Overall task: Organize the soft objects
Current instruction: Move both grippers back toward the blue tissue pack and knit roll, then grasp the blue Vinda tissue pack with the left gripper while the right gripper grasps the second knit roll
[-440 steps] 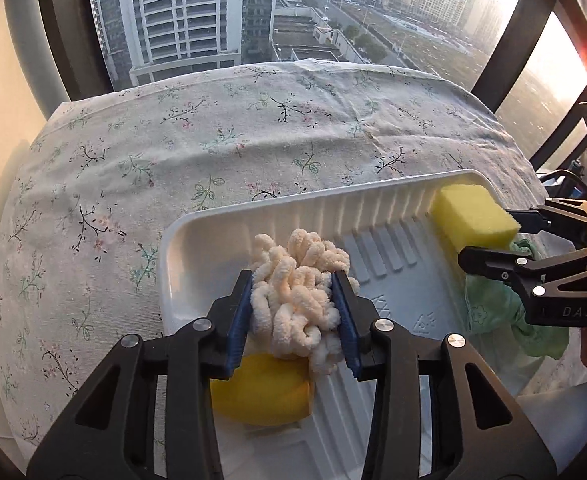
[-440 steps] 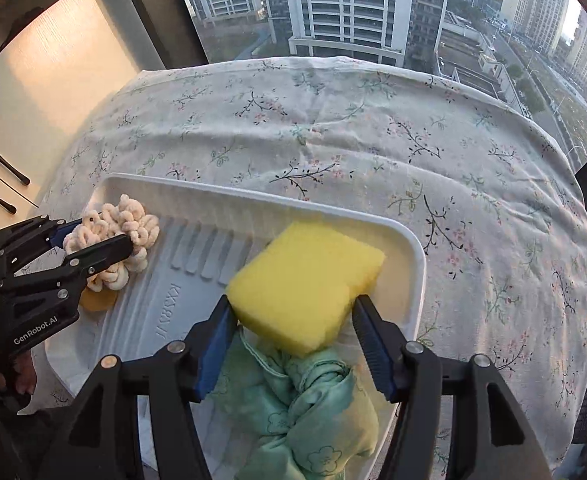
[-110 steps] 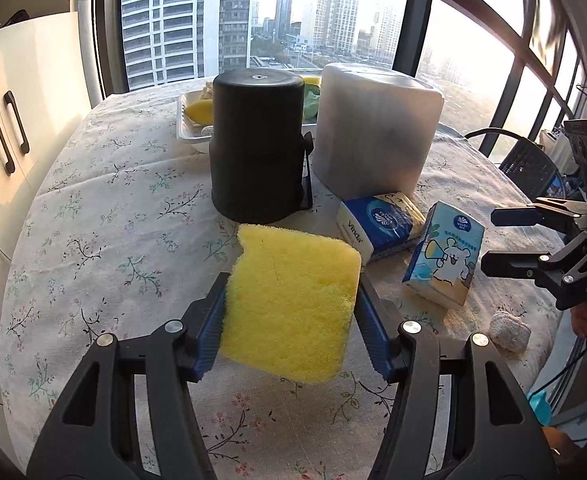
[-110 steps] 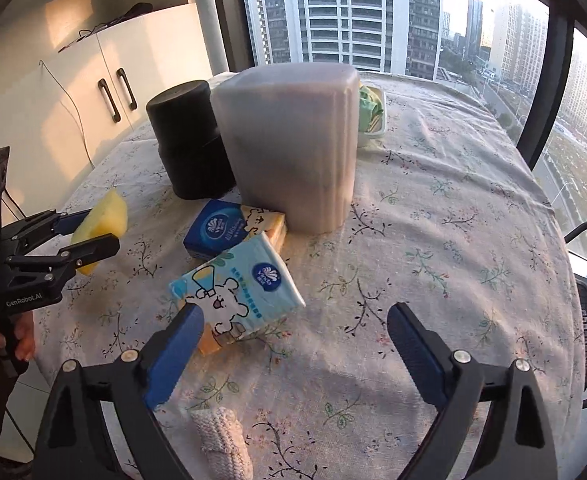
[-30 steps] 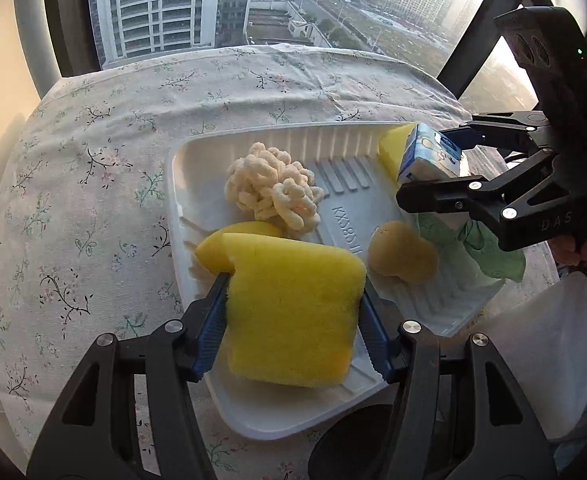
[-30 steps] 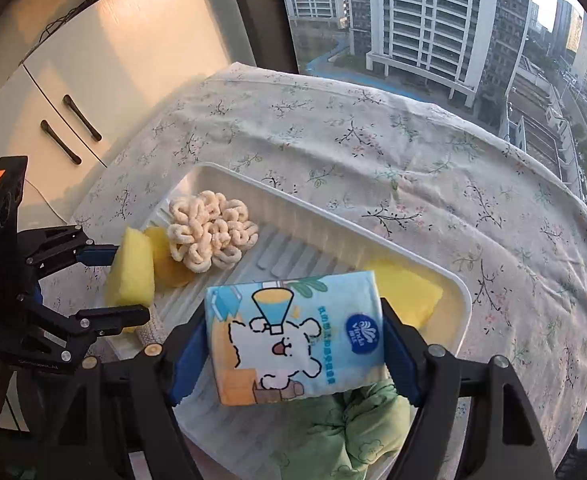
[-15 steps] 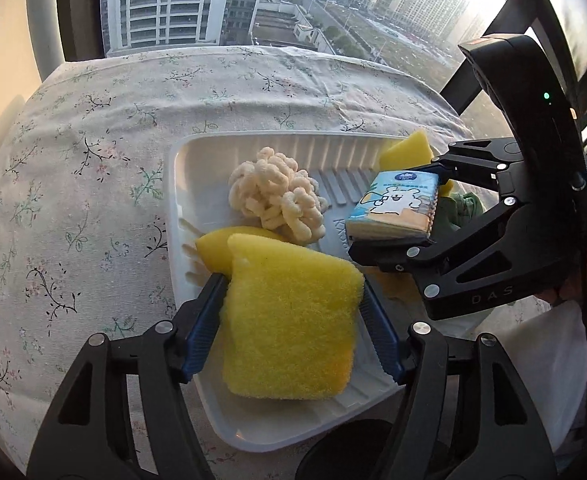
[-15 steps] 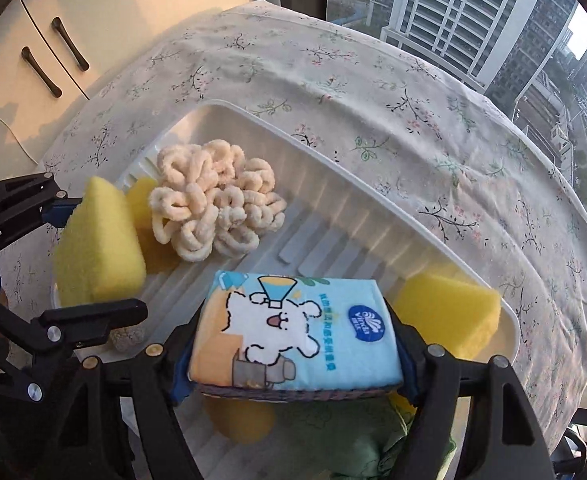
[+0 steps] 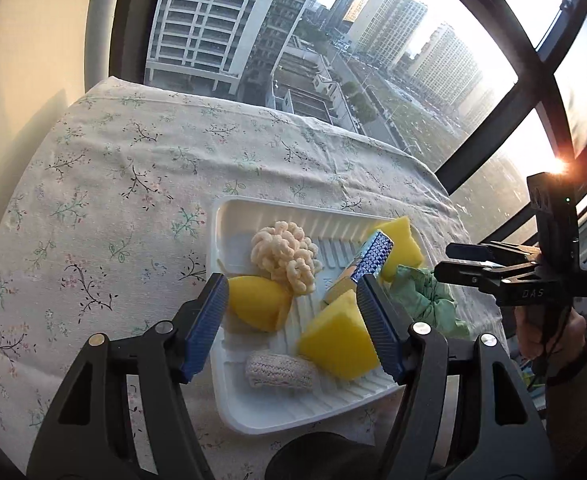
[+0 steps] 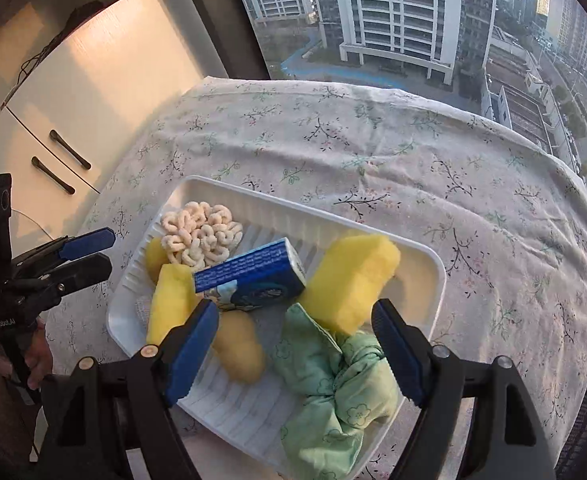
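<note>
both tools stand released with nothing between their blue pads: the left gripper (image 9: pixel 291 312) has just let its jaws spread, and the right gripper (image 10: pixel 295 336) has just widened too. the square yellow sponge (image 9: pixel 335 338) lies freed in the white ribbed foam tray (image 9: pixel 223 364), just ahead of the left gripper's right-hand pad, propped on an edge with one corner up. the blue-and-white soft tissue pack (image 10: pixel 253 278) sits just beyond the right gripper's left-hand pad, tilted on its long side; its long axis runs from near that pad up and away to the right, leaning on the sponge and the rounded tan sponge (image 10: pixel 239 350). the step in hand looks like withdrawing after the drop, so each tool is best lifted straight back along its own line, jaws kept wide, so no pad drags the sponge or tips the leaning pack. the crumpled green floral cloth (image 10: pixel 333 392) lies directly under the right gripper and could snag.
</note>
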The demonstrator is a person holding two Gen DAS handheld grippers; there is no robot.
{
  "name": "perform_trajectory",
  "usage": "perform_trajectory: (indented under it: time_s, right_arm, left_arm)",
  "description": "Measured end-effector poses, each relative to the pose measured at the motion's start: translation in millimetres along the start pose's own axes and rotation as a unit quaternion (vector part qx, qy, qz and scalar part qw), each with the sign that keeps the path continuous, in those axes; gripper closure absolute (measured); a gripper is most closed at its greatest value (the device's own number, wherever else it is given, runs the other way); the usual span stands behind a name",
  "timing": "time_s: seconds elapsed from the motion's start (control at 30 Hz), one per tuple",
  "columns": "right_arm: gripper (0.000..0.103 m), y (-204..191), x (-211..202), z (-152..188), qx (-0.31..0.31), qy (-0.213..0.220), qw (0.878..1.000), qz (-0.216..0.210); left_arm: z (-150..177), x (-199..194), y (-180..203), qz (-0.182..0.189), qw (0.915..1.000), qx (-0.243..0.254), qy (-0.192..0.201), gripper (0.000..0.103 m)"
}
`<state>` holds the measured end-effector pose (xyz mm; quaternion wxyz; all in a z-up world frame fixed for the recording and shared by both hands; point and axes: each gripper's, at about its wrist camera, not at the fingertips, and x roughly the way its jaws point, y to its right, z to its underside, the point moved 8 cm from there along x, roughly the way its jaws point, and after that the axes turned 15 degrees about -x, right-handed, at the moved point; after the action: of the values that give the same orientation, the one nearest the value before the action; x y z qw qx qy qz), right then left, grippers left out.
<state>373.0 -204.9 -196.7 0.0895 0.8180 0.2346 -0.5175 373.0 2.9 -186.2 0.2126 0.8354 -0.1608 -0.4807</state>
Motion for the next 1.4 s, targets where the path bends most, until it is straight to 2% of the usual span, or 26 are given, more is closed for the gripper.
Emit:
perform_trajectory:
  time_s: [0.2,0.37,0.5,0.67,0.83,1.03,1.23,1.4]
  right_arm:
    - [0.022,44,-30,58,0.068,0.017,0.997,0.027]
    - [0.022,68,-44,114,0.105,0.006,0.993,0.051]
    - [0.022,73,-54,162,0.115,-0.009,0.991,0.066]
    - [0.022,61,-67,212,0.104,-0.016,0.991,0.087]
    - [0.022,35,-80,251,0.091,-0.013,0.991,0.092]
    - [0.022,-10,-94,290,0.07,-0.005,0.993,0.092]
    - [0.022,-74,-98,325,0.022,-0.009,0.995,0.101]
    - [0.022,-141,-96,345,-0.02,-0.002,0.996,0.082]
  left_arm:
    - [0,-29,-31,-0.057,0.9978,-0.002,0.035,0.038]
    - [12,-56,-59,-0.121,0.9899,0.024,0.07,0.038]
    - [34,-74,-81,-0.145,0.9856,0.037,0.078,0.038]
    - [69,-88,-99,-0.167,0.9814,0.052,0.079,0.038]
    - [110,-105,-105,-0.168,0.9805,0.07,0.075,0.038]
    - [160,-120,-99,-0.151,0.983,0.088,0.056,0.038]
    - [211,-125,-81,-0.122,0.9863,0.108,0.025,0.038]
    - [245,-121,-51,-0.092,0.9872,0.13,0.0,0.038]
